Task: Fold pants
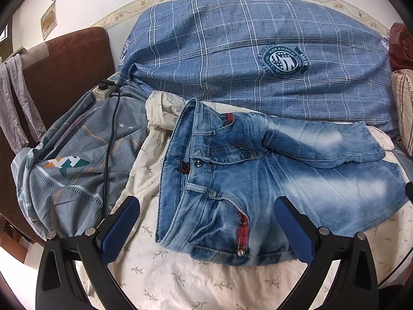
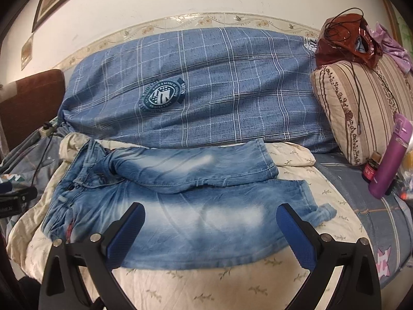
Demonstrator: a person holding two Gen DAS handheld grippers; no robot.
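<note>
Light blue washed jeans [image 1: 258,180] lie on a cream sheet, waistband to the left, legs running right; the far leg rests partly over the near one. My left gripper [image 1: 207,204] is open above the near waistband and pocket, holding nothing. In the right wrist view the jeans [image 2: 180,206] stretch across the middle. My right gripper [image 2: 210,210] is open above the near leg, empty.
A blue checked duvet roll [image 1: 245,51] lies behind the jeans. A grey patterned cloth [image 1: 77,160] with a black cable and a power strip [image 1: 105,87] sits left. A striped pillow [image 2: 361,108], purple bottle [image 2: 392,155] and small jar [image 2: 371,166] stand right. The cream sheet [image 2: 219,284] covers the front.
</note>
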